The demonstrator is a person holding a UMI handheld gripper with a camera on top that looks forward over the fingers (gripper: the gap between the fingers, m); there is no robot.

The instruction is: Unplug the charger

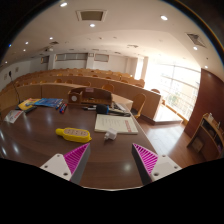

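Observation:
A yellow power strip (72, 133) lies on the brown table (40, 135), ahead of my left finger. A small white charger-like block (110, 135) sits on the table to its right, just ahead of the gap between my fingers. I cannot tell whether it is plugged into the strip. My gripper (111, 150) is open and empty, low over the table, its magenta pads (76, 157) spread wide. Nothing stands between the fingers.
A white flat sheet or board (116, 122) lies just beyond the white block. A dark bag (90, 97) and blue and yellow items (40, 103) lie farther back. Rows of wooden desks (110, 80) fill the room behind, with windows (180, 85) to the right.

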